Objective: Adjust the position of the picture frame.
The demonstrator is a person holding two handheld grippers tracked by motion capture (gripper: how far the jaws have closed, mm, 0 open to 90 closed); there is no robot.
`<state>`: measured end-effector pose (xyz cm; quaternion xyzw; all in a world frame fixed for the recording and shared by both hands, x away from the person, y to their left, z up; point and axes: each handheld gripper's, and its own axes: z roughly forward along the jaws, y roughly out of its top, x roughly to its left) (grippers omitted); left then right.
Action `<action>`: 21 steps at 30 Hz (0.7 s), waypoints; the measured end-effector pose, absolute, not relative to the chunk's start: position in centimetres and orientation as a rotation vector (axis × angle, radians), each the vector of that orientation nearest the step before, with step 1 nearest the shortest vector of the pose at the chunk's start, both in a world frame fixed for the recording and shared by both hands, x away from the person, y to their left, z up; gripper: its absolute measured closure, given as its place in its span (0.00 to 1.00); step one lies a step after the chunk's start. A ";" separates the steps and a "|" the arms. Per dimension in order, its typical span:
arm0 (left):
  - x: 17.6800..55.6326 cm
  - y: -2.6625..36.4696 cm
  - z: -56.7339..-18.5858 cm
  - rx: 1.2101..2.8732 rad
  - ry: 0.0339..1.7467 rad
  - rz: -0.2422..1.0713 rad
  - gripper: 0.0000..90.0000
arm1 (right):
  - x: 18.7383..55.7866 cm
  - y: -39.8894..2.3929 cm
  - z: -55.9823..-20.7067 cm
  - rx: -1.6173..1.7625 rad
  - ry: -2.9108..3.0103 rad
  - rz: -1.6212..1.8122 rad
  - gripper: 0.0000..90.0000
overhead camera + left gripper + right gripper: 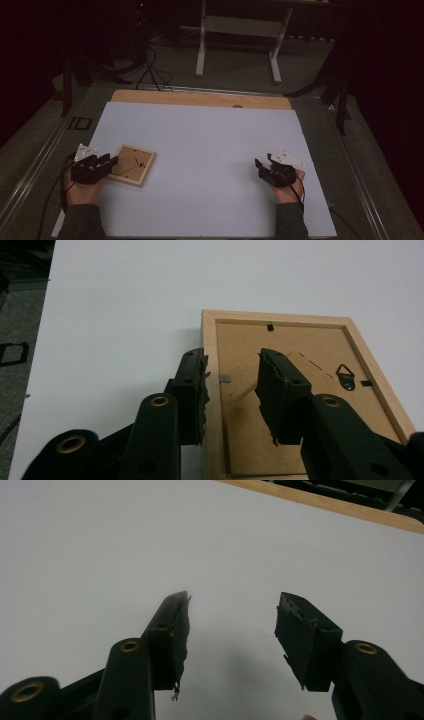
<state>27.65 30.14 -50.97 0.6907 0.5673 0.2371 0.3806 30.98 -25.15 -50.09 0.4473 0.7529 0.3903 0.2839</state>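
- Straddling one side rail of the picture frame (280,390), the left gripper (231,390) stands part open, pads not visibly pressing; frame lies face-down at lower left of the high view, on the white sheet (210,150)
- Grasp looks pending; next, closing on that rail
- Right gripper (232,630) hangs open, empty, lower right

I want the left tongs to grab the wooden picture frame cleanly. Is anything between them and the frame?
Nothing visible is. The left tongs stand open straddling the near left rail of the picture frame, which lies face down on the white sheet.
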 end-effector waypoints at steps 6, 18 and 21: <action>27.4 30.4 -51.2 1.783 1.455 0.599 0.82 | 30.9 -25.1 -50.0 1.190 2.013 1.049 0.52; 26.9 31.3 -51.5 1.794 1.523 0.582 0.99 | 30.8 -25.0 -50.1 1.186 2.012 1.052 0.53; 26.5 31.5 -51.6 1.793 1.536 0.584 0.99 | 30.7 -25.0 -50.1 1.187 2.010 1.051 0.53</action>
